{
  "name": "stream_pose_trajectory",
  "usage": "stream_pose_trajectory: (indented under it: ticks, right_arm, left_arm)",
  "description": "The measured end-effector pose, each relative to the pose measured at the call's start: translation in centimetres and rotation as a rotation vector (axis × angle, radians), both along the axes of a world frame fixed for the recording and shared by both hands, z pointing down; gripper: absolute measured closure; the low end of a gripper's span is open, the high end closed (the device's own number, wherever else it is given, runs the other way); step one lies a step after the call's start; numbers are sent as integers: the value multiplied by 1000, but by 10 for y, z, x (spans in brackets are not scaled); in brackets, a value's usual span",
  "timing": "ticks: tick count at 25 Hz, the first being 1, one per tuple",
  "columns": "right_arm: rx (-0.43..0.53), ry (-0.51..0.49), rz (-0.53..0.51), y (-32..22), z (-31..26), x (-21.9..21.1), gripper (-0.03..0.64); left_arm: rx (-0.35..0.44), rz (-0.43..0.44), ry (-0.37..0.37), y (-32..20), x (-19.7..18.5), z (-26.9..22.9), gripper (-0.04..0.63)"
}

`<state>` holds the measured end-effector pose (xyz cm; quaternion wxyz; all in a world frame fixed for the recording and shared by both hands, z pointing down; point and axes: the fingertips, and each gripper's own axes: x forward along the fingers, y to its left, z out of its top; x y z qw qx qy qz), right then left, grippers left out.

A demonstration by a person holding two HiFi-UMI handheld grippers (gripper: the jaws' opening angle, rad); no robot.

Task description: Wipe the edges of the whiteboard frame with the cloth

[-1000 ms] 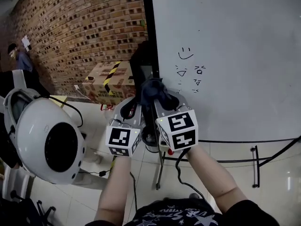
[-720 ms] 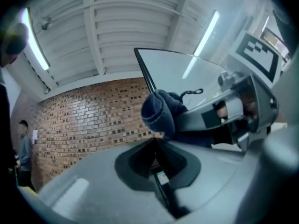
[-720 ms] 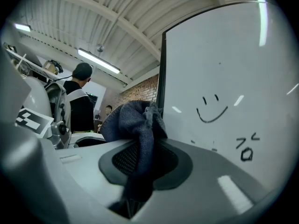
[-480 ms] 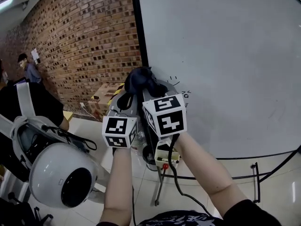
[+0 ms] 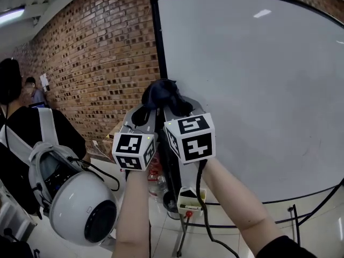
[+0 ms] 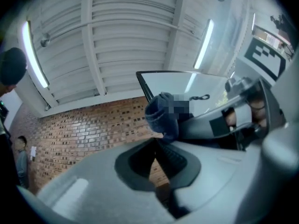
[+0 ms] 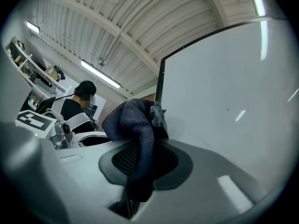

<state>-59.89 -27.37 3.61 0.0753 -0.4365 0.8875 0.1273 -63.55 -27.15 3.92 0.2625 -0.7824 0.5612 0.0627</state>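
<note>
Two tools: both are raised side by side at the left edge of the whiteboard [image 5: 252, 90], marker cubes facing the camera
Grasp: the right gripper [image 5: 171, 107] is clenched on the cloth [image 5: 160, 94], which is pinched between its pads and spills out past the tips
Other tool: the left gripper [image 5: 144, 114] has its jaws pressed together on nothing; it sits just beside the right one and takes no part in the hold
Cloth: dark blue and bunched, lying at the left edge of the black frame [image 5: 156, 47], well below the top-left corner; whether it actually presses on the frame cannot be told
Change: over the last second the pair has climbed the left edge; the small doodles that were beside the cloth no longer show, and the top-left corner has come into sight
Meaning: this looks like an upward stroke along the left edge, with its lower stretch probably covered already
Left to do: likely the upper part of the left edge, then the top, right and bottom edges
Next move: it calls for keeping the cloth on the narrow frame up to the corner, then turning along the top edge
Risk: the loose bunch could slide off onto the board face
Around: the brick wall [image 5: 102, 63] is left of the frame, and a person [image 5: 21, 128] with a white domed device [image 5: 83, 214] is at the far left
</note>
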Motion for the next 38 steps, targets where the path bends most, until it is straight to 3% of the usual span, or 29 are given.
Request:
stream_pose_trajectory:
  ticks: [8,12,19,32,38]
  right_arm:
    - [175,1,39,-34,-36,5,555]
    - [244,-20,67,-17,-58,-3,555]
    - [468,-28,113,-9,-108,7,555]
    - [486,-33,131,-16,-164,12,555]
    - [562,31,193,-10,-193,8,555]
  left_arm:
    - [96,-9,19,-41,6,-38,600]
    - [182,19,31,-21,1,-60,600]
    - [322,63,64,-14,14,-110,600]
    - [436,96,37,-3,24,-171,601]
    - [465,93,44,-4,18,-199,601]
